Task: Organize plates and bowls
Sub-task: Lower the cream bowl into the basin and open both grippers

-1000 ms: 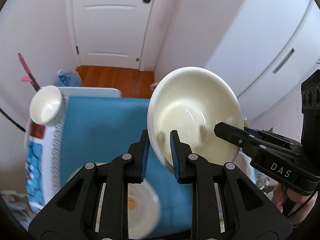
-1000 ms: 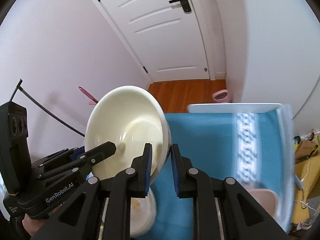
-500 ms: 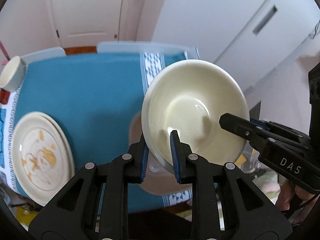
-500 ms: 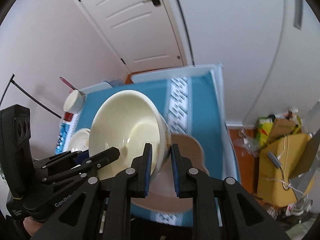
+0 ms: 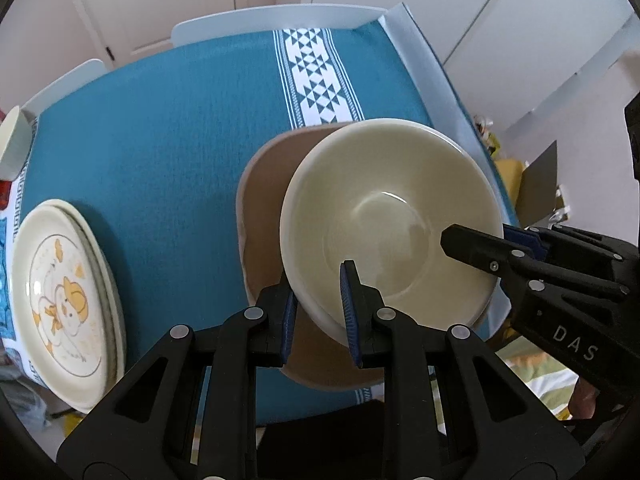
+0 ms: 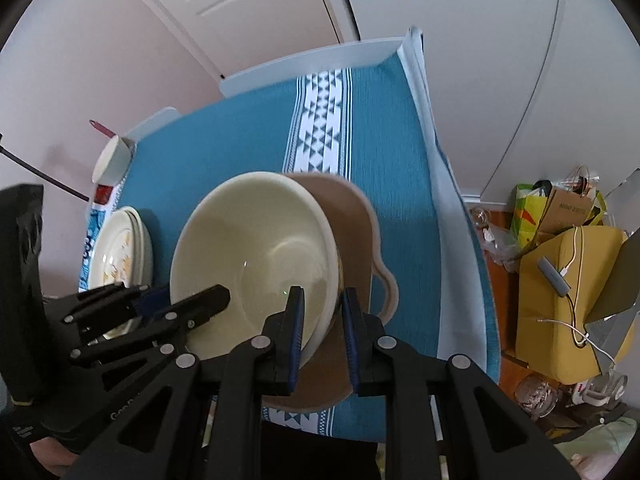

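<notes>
A large cream bowl is held by both grippers above a tan plate on the teal tablecloth. My left gripper is shut on the bowl's near rim. My right gripper is shut on the opposite rim; the bowl and tan plate also show in the right wrist view. A stack of cream plates with a duck picture lies at the left; the stack also shows in the right wrist view.
A small white cup stands at the table's far left edge, also in the left wrist view. White chair backs stand behind the table. Yellow boxes and bags crowd the floor at the right.
Both grippers have tilted down and carried the bowl lower over the tan plate. The table now fills more of both views.
</notes>
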`<action>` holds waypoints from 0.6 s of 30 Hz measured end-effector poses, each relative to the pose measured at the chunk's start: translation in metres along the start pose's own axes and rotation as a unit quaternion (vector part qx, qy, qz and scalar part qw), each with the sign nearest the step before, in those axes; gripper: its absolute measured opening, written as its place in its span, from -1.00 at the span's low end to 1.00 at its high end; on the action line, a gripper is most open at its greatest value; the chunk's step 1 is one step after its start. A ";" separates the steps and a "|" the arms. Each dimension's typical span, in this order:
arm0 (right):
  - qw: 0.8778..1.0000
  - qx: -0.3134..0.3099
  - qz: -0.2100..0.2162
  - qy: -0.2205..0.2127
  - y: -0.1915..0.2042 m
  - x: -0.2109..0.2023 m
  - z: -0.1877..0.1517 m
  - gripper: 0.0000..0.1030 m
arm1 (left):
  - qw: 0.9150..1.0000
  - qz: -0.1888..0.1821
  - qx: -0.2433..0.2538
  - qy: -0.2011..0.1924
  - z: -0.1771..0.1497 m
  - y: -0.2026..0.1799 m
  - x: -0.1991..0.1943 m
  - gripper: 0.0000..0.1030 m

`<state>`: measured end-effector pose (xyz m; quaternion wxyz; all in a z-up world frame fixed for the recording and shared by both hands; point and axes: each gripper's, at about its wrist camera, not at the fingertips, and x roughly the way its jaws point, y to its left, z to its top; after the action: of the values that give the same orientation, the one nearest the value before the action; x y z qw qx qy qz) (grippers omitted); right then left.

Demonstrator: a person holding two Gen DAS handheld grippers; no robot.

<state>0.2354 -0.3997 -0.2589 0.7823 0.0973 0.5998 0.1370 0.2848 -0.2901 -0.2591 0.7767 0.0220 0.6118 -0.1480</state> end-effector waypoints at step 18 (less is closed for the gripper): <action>0.999 -0.020 -0.034 0.026 0.006 0.013 -0.004 -0.67 | 0.998 0.042 0.043 0.015 0.004 -0.003 0.014 -0.64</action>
<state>0.2338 -0.3896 -0.2694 0.7727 0.0578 0.6198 0.1244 0.2913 -0.2964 -0.2711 0.7714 0.0834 0.6148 -0.1415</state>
